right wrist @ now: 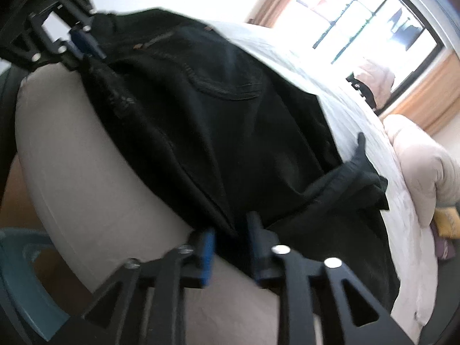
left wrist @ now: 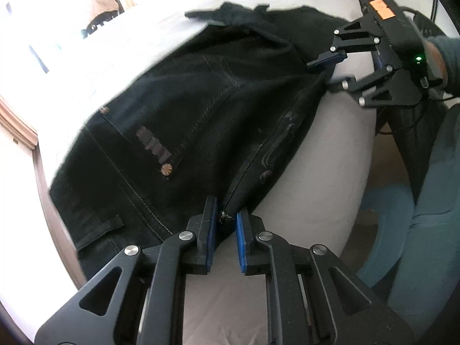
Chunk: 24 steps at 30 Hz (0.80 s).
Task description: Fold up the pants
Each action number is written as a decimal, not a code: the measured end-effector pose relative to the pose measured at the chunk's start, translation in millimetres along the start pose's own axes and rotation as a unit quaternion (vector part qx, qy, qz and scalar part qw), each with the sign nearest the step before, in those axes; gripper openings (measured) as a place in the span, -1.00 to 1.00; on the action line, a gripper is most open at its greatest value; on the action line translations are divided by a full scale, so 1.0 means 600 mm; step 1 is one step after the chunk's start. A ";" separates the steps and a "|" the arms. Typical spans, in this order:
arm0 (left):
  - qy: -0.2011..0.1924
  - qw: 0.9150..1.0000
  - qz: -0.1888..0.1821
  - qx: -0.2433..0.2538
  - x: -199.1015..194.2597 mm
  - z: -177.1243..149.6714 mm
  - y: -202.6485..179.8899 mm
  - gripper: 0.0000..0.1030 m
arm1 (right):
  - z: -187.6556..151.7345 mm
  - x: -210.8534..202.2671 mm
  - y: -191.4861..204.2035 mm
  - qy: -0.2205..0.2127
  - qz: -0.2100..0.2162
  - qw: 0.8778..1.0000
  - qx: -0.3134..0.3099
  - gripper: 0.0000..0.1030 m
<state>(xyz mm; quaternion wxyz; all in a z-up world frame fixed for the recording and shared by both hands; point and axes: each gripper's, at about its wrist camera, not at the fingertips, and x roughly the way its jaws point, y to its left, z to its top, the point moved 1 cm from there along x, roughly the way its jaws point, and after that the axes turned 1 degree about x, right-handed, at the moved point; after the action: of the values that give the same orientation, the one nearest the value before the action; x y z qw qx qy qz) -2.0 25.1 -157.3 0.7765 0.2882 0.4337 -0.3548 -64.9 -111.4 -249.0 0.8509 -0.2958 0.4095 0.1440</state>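
Black denim fills both views: the pants (left wrist: 187, 120) lie folded lengthwise on the bed (left wrist: 330, 149), along its near edge. Your left claw (left wrist: 225, 227) stands slightly apart, the fly edge with its button between the blue pads and no squeeze that I can make out. Your right claw (right wrist: 230, 241) stands plainly apart, the cloth's edge lying between its pads unpinched.

Expect heavy, limp cloth with stiff seams. It will sag between two holds and drag on the sheet rather than slide. Take it where layers stack: the waistband (left wrist: 86, 215) or the seamed edge, not a single loose ply.

The left wrist view shows the rivets, the back pocket (left wrist: 138, 132) and the right claw out at the far edge near the crumpled hems. Only the right wrist view shows the loose flap (right wrist: 359, 178) of leg end turned over towards the pillow (right wrist: 419, 169), and the window (right wrist: 373, 20) beyond.
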 end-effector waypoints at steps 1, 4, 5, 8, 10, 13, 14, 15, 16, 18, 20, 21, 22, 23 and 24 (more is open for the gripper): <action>-0.007 1.000 -0.001 -0.006 -0.013 0.001 0.003 -0.72 | -0.001 -0.009 -0.008 -0.007 0.001 1.000 0.013 0.06; -0.011 0.999 -0.020 -0.035 -0.037 -0.004 0.019 -0.60 | -0.007 -0.033 -0.032 -0.024 0.013 0.999 0.046 0.33; -0.009 0.998 -0.027 -0.048 -0.044 -0.007 0.028 -0.59 | -0.008 -0.038 -0.038 -0.023 0.015 0.998 0.056 0.33; -0.004 0.997 -0.043 -0.071 -0.052 -0.010 0.041 -0.58 | 0.000 -0.054 -0.057 -0.031 0.024 0.996 0.082 0.33; -0.005 0.996 -0.043 -0.081 -0.059 -0.007 0.051 -0.58 | 0.015 -0.065 -0.074 -0.042 0.035 0.993 0.109 0.33; -0.043 0.991 -0.049 -0.121 -0.078 0.017 0.075 -0.58 | 0.043 -0.071 -0.090 -0.064 0.058 0.986 0.142 0.33; -0.056 0.989 -0.049 -0.129 -0.080 0.035 0.082 -0.58 | 0.054 -0.068 -0.092 -0.067 0.068 0.984 0.150 0.33; -0.064 0.988 -0.044 -0.132 -0.077 0.049 0.085 -0.58 | 0.064 -0.064 -0.085 -0.068 0.077 0.983 0.154 0.33; -0.070 0.988 -0.034 -0.134 -0.068 0.070 0.085 -0.58 | 0.072 -0.057 -0.081 -0.066 0.086 0.982 0.155 0.33; -0.069 0.988 -0.034 -0.134 -0.040 0.105 0.081 -0.58 | 0.080 -0.032 -0.069 -0.052 0.095 0.983 0.151 0.33; -0.047 0.990 -0.032 -0.132 0.014 0.129 0.071 -0.58 | 0.071 0.013 -0.059 -0.003 0.107 0.982 0.154 0.33; -0.023 0.990 -0.032 -0.134 0.043 0.132 0.070 -0.58 | 0.063 0.031 -0.059 0.018 0.111 0.981 0.158 0.33; 0.010 0.990 -0.031 -0.138 0.080 0.128 0.072 -0.58 | 0.052 0.049 -0.057 0.037 0.113 0.979 0.167 0.33; 0.032 0.989 -0.024 -0.143 0.108 0.125 0.070 -0.58 | 0.042 0.051 -0.061 0.033 0.120 0.975 0.186 0.33; 0.026 0.989 -0.024 -0.147 0.111 0.126 0.070 -0.58 | 0.039 0.047 -0.068 0.028 0.127 0.971 0.201 0.33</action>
<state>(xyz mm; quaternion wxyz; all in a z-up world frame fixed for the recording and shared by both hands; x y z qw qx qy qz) 91.6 -27.6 -175.5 0.7900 0.1700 0.5080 -0.2982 -13.2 -128.9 -243.9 0.8559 -0.0682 0.4880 0.1567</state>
